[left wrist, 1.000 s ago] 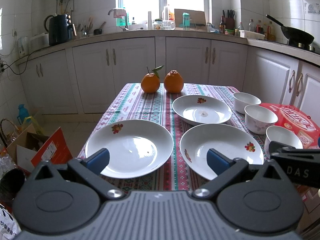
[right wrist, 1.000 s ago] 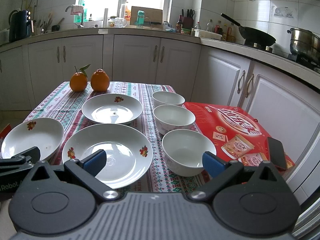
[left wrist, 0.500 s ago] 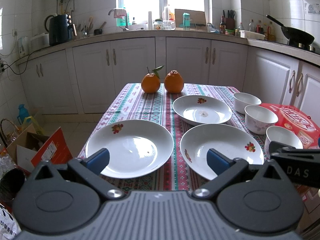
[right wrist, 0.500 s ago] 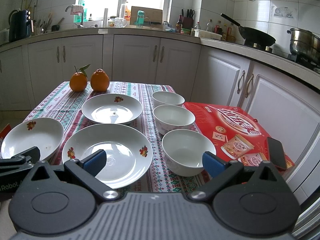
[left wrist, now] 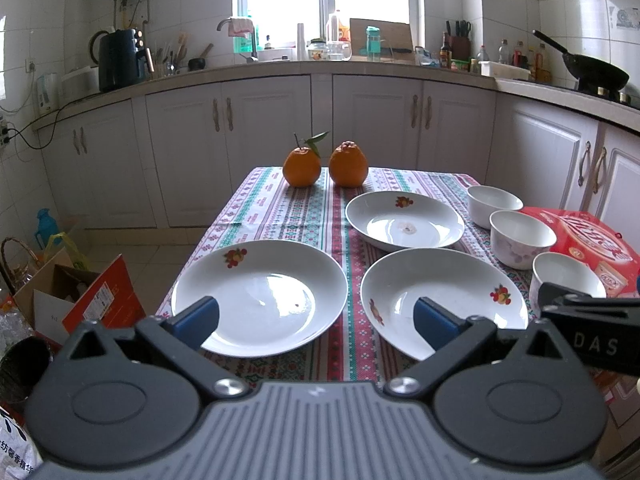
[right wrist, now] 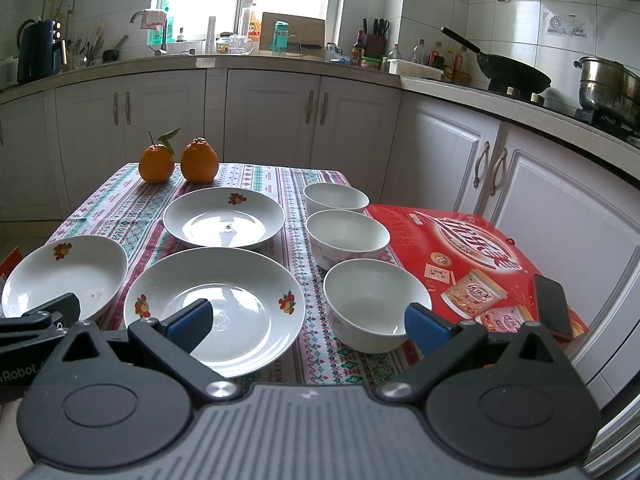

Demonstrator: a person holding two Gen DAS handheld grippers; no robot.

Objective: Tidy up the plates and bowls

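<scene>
- Our left gripper (left wrist: 316, 316) and right gripper (right wrist: 306, 322) hover wide open, empty.
- We'd pinch the near-left plate (left wrist: 260, 296) by its rim, stacking onto the near-right plate (left wrist: 442, 298).

White dishes on a striped patterned tablecloth

The tablecloth (left wrist: 304, 216) runs in red, green and white geometric bands. Three white plates (left wrist: 260, 296) (left wrist: 442, 300) (left wrist: 404, 220) each carry small red-and-orange fruit motifs on the rim. Three bowls (right wrist: 374, 304) (right wrist: 347, 236) (right wrist: 335, 197) are white; the middle one shows a faint purple floral print outside. Two oranges (left wrist: 302, 166) (left wrist: 348, 164) are bright orange, one with a green leaf. The box (right wrist: 468, 252) is red with white lettering. Both grippers (left wrist: 316, 316) (right wrist: 308, 322) are black with blue fingertip pads (left wrist: 198, 314).
</scene>
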